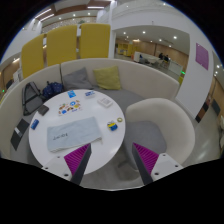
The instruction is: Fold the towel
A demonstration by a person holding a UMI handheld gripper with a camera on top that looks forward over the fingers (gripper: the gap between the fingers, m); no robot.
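Looking down from the gripper view, the gripper (112, 160) hangs high over a round white table (58, 152). Its two fingers stand wide apart and hold nothing. Each finger has a bright pink pad (78, 157) on its inner side.

The towel (73, 131) lies flat on the table, beyond the left finger and well apart from both. It is pale grey, soft looking, and shaped like a rectangle. I see no fold in it, so I think the job is not begun. All the folding is left to do, and the fingers must first come down to an edge of the towel.

Small bright toys (68, 107) sit on the table beyond the towel, near a little white card. A dark laptop (33, 97) rests on the seat behind the table. A round white chair (160, 125) with a grey seat stands just beside the table. Yellow panels (62, 44) stand far behind.
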